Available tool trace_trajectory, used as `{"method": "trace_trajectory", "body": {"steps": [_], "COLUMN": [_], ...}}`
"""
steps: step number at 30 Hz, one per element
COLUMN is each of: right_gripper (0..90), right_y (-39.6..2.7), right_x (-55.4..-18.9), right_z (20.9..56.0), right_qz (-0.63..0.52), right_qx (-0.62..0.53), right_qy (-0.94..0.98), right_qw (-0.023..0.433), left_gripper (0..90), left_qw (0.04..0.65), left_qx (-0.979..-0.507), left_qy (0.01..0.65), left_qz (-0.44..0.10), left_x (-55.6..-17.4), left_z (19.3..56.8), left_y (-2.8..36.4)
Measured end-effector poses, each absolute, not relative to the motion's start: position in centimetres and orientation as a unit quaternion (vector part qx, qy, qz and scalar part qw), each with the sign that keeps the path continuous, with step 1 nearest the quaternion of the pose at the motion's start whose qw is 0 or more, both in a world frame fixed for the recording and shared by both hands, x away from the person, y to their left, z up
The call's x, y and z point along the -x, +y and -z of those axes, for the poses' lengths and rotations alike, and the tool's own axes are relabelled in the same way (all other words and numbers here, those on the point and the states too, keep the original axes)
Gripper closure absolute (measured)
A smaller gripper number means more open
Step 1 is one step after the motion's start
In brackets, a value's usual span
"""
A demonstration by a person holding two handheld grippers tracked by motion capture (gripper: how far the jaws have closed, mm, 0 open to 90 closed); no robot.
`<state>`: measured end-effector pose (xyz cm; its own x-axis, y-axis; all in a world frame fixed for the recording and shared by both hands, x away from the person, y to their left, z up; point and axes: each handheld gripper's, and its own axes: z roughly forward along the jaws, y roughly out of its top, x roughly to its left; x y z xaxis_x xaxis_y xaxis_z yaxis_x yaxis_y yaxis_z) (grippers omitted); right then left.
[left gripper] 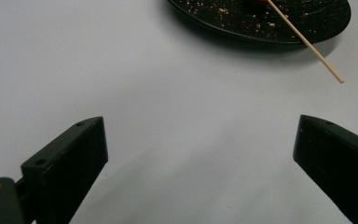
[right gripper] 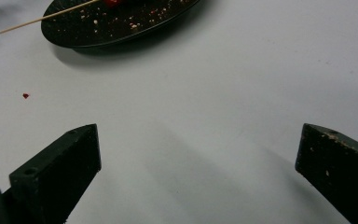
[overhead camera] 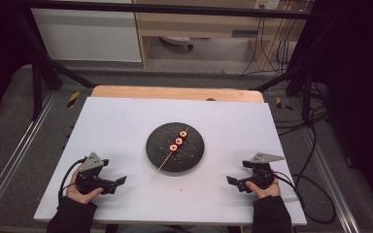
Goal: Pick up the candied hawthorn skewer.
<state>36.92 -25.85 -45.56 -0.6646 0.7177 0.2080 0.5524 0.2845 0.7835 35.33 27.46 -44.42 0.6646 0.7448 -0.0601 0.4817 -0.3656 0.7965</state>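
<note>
Where the white table (overhead camera: pixel 126 126) fills the middle of the high view, a round black plate (overhead camera: pixel 193 155) sits at its centre, and on it lies a wooden skewer (overhead camera: pixel 162 167) threaded with three red pieces (overhead camera: pixel 178 141). The skewer runs from upper right to lower left, its bare end passing over the plate's lower-left rim and hanging out above the table.

My left gripper (overhead camera: pixel 118 181) rests at the lower left of that view and my right gripper (overhead camera: pixel 232 181) at the lower right, both well apart from the plate. Both point inward toward the centre line, and both have their fingers spread wide with nothing between them.

In the left gripper view the plate is at the top right and the skewer's bare tip (left gripper: pixel 339 80) comes down from it, well above my right-hand finger (left gripper: pixel 335 158). In the right gripper view the plate (right gripper: pixel 121 28) is at the top left, the skewer (right gripper: pixel 46 17) sticking out leftward, and a small red crumb (right gripper: pixel 25 95) lies on the table below it.

Bare white surface lies all round the plate, with open room between it and each gripper and up to the table's far wooden edge (overhead camera: pixel 175 92).
</note>
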Motion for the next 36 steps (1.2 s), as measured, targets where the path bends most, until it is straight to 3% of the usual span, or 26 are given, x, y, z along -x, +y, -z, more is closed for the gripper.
{"method": "trace_trajectory", "body": {"steps": [36], "right_gripper": [0.6], "right_y": [-25.7], "right_x": [-36.9], "right_z": [45.1], "right_qz": [-0.440], "right_qx": [-0.394], "right_qy": [0.800], "right_qw": [0.106], "left_gripper": [2.3], "left_qw": [0.404], "left_qx": [-0.817], "left_qy": [0.380], "left_qz": [-0.157], "left_x": [-36.0], "left_z": [42.3], "left_y": [24.0]}}
